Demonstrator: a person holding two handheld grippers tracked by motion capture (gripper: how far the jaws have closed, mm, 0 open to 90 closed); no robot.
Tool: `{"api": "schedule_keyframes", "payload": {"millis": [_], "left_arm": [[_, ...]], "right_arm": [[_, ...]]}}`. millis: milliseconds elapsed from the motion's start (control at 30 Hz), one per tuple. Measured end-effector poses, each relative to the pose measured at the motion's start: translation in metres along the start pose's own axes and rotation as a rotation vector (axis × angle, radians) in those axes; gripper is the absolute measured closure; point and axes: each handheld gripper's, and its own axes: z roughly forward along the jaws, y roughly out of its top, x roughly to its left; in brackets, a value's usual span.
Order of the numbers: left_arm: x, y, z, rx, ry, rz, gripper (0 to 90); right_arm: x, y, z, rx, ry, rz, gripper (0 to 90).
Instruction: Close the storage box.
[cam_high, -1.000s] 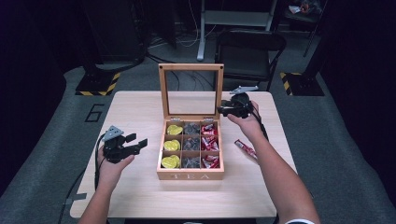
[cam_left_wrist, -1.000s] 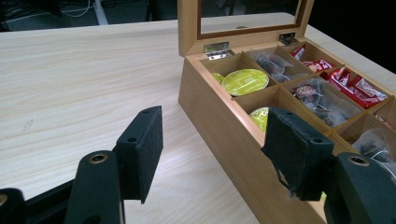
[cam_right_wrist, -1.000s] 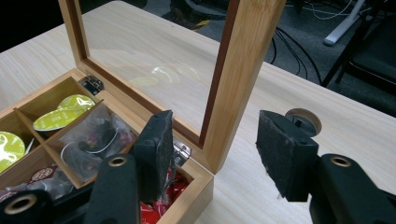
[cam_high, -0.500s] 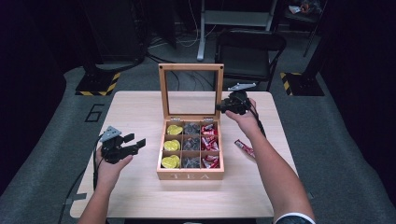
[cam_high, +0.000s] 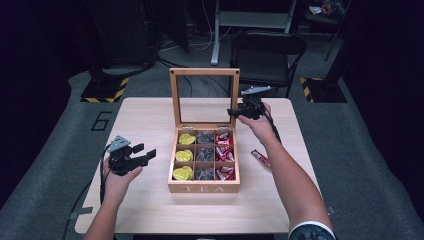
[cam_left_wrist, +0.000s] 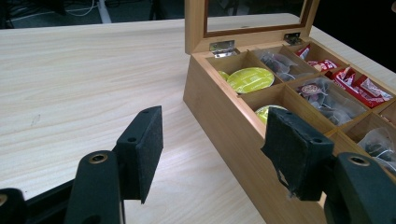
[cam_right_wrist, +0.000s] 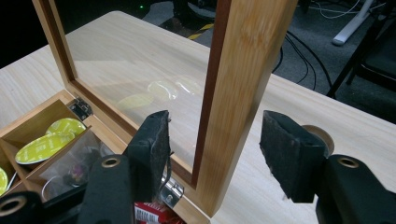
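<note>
A wooden tea box (cam_high: 202, 189) stands mid-table with its glass lid (cam_high: 204, 72) upright. Yellow capsules (cam_high: 184, 156) fill its left column, grey tea bags (cam_high: 204, 155) the middle and red packets (cam_high: 224, 155) the right. My right gripper (cam_high: 233, 112) is at the lid's right edge. In the right gripper view its jaws (cam_right_wrist: 215, 140) straddle the lid's wooden side frame (cam_right_wrist: 233, 93); they have just been opening, and neither pad presses on the wood. My left gripper (cam_high: 145, 151) hovers left of the box, open and empty (cam_left_wrist: 212, 140).
A single red packet (cam_high: 260, 157) lies on the table right of the box, under my right forearm. A black chair (cam_high: 267, 47) stands beyond the table's far edge. Bare tabletop (cam_high: 140, 120) spreads left of the box.
My right hand has shifted slightly left at the lid's right edge. The lid still stands upright. My left gripper has not moved.
</note>
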Motion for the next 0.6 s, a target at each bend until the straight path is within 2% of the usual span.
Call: {"api": "schedule_keyframes", "payload": {"millis": [267, 600], "left_arm": [[0.0013, -0.0008, -0.0008, 0.001, -0.005, -0.004, 37.6], [0.0010, -0.0011, -0.0014, 0.001, -0.007, -0.003, 37.6]], "right_arm": [[0.0008, 0.0038, 0.0060, -0.001, 0.005, -0.004, 43.7], [-0.0016, 0.0031, 0.0099, 0.008, 0.011, 0.000, 51.0]]}}
